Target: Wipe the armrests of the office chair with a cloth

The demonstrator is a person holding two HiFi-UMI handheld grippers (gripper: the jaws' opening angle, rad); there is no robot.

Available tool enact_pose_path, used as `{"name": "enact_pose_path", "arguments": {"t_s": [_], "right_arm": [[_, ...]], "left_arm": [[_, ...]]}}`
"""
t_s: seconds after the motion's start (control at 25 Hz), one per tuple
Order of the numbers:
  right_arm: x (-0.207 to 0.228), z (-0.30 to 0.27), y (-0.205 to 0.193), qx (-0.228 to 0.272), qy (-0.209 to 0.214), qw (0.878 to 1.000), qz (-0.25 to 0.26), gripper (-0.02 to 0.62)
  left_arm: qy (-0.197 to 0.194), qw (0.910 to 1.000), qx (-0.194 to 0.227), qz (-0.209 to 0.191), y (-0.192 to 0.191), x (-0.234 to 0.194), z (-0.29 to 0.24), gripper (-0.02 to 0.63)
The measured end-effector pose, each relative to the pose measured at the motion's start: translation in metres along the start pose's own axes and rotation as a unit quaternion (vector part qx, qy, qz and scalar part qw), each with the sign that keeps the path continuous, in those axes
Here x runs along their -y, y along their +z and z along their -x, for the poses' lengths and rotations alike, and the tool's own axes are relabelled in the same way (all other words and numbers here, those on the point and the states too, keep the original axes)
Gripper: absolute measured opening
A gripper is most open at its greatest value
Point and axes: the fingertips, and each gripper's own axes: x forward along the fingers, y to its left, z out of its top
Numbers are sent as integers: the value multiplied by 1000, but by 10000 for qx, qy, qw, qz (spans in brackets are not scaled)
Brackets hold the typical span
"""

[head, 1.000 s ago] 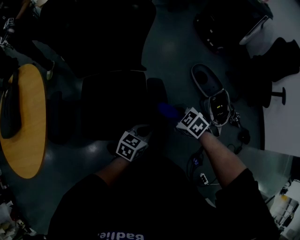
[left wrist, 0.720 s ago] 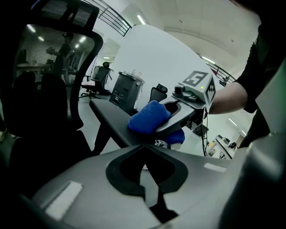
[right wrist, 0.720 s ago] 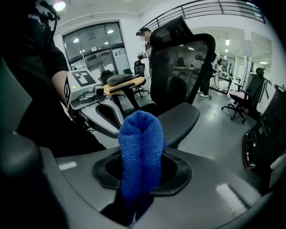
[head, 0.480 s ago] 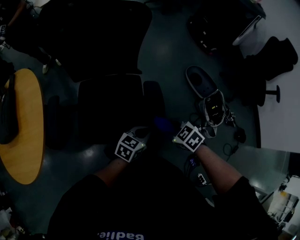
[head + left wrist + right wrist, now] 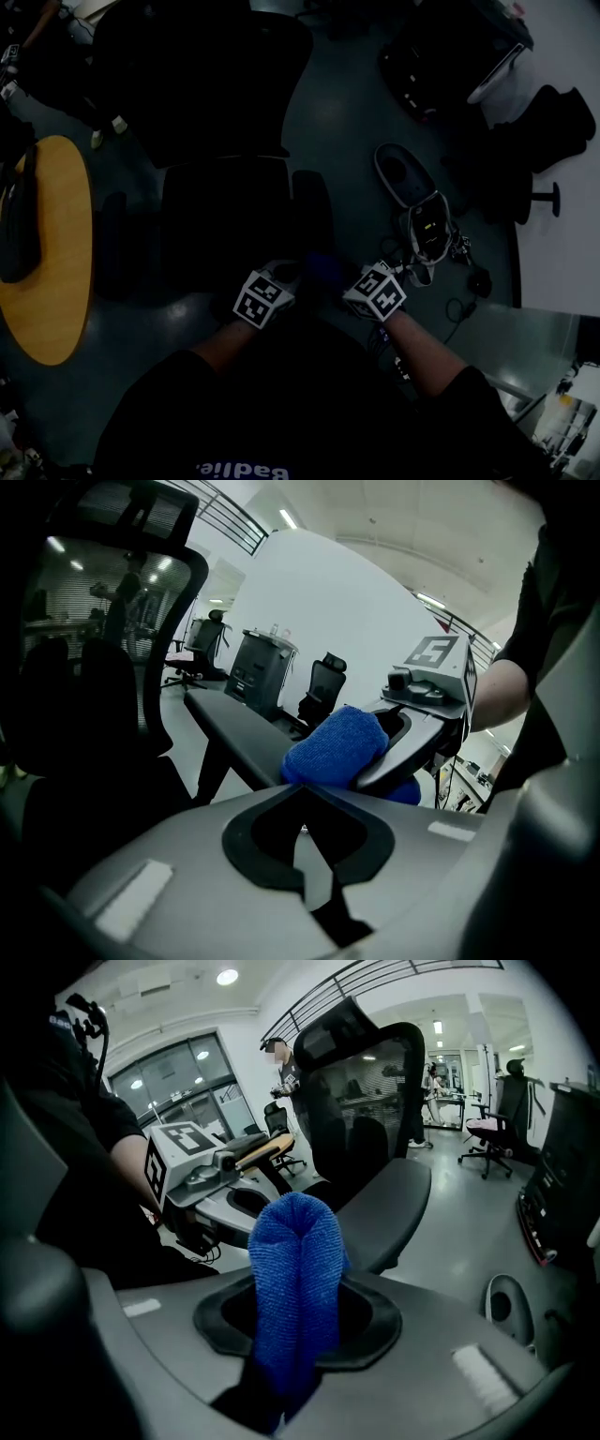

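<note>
A black office chair stands below me in the dim head view, its right armrest just ahead of both grippers. My right gripper is shut on a folded blue cloth, which bulges out past the jaws. The cloth rests at the near end of the grey armrest; that pad also shows behind the cloth as the armrest. My left gripper sits close beside it on the left, shut with nothing in it. The chair's left armrest is farther left.
A round wooden table stands at the left. On the floor to the right lie a grey oval device, cables and a chair base. Other chairs and a person stand far behind.
My right gripper has drawn the blue cloth back along the right armrest toward me. The left gripper has hardly shifted.
</note>
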Motion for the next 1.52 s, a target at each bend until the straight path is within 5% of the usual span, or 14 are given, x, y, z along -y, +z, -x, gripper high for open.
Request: {"name": "enact_pose_path", "arguments": {"t_s": [0.32,0.88,1.12,1.52], "right_arm": [[3,22,31,578,-3,9983,35,130],[-69,0,78,1053,825,9897,504,130],[-113,-1,92,1130,674,9893,626,130],[-207,-26,110,1399,-217,9894,323,130]], "left_arm": [[341,9991,169,-176,19,12,30,17],[1585,9837,721,458,5,10,150,17],[1518,9817,1092,358,-1,17,196,17],[1284,9811,1349,-533,-37,25,316,17]]}}
